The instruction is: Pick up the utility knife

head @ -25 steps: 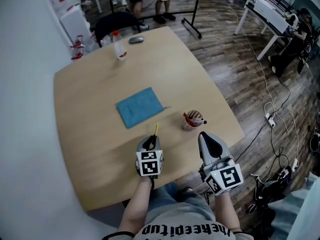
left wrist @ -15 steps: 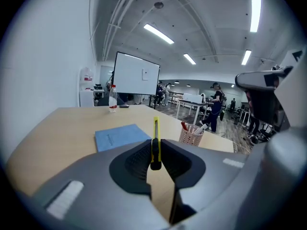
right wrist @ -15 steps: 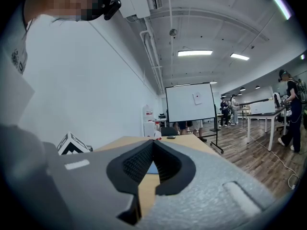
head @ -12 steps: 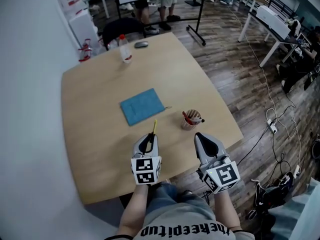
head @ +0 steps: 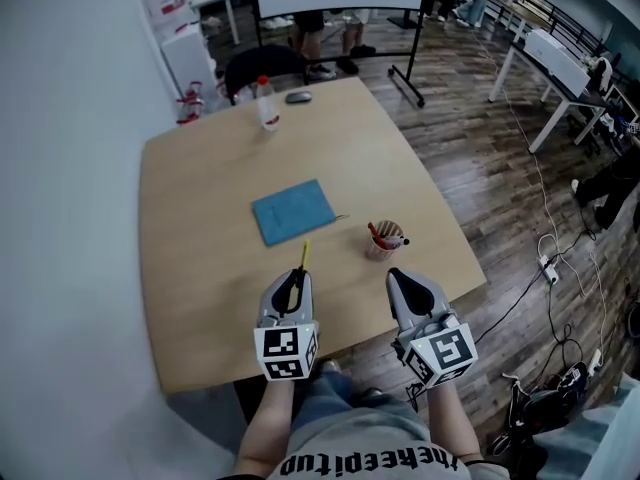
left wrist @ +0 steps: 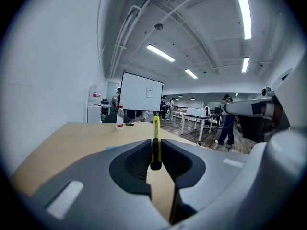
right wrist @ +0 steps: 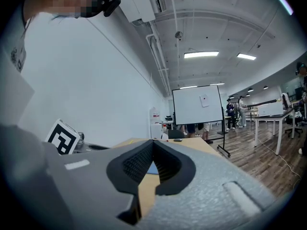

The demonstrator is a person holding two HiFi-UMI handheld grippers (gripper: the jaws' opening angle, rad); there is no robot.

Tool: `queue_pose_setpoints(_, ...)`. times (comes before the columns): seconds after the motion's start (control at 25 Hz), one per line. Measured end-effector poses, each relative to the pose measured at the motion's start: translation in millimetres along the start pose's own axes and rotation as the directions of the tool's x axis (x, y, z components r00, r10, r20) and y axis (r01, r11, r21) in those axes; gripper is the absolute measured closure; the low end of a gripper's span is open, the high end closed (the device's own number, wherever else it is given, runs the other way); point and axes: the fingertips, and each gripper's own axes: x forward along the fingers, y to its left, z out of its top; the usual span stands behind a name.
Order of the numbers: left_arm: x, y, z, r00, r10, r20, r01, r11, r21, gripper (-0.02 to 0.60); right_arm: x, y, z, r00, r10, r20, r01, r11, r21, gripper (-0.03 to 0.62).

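Yellow utility knife (head: 304, 256) is gripped edge-on btwn the narrowly parted jaws of the left hand-held gripper (head: 296, 280), lower centre of head view, apparently lifted clear of the desk (head: 200, 198), tip fwd for control. Right hand-held gripper (head: 400, 278) is seen closed and empty alongside, likely spare.

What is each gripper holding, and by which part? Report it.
The left gripper holds the knife by its black rear end, yellow body sticking forward. The right gripper is shut, empty.

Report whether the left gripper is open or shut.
Shut on the utility knife: the left gripper clamps its yellow body on both sides.
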Motion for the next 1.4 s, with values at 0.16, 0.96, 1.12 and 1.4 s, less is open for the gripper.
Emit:
queue_pose_setpoints(0.16, -17, -3, 11, 0.999, 0.021, 0.045, -0.022, 1.000, 0.007, 0.500, -6, 5, 5, 1.000, 0.026, 0.016, -0.026, 1.000, -0.007, 0.591)
queue_pose_setpoints(0.96, -92, -15, 47, 0.963, 0.101, 0.249, -0.110, 0.994, 0.022, 0.499, -34, 30, 22, 0.992, 0.109, 0.070, -0.106, 0.993, -0.044, 0.592)
queue_pose_setpoints(1.12, -105, -19, 53, 0.955, 0.111, 0.274, -0.126, 0.991, 0.040, 0.499, -40, 33, 24, 0.990, 0.116, 0.080, -0.113, 0.992, -0.049, 0.592)
queue_pose_setpoints(1.4, -120, -26, 59, 0.941, 0.119, 0.318, -0.145, 0.988, 0.057, 0.499, -46, 35, 25, 0.988, 0.127, 0.085, -0.123, 0.991, -0.052, 0.592)
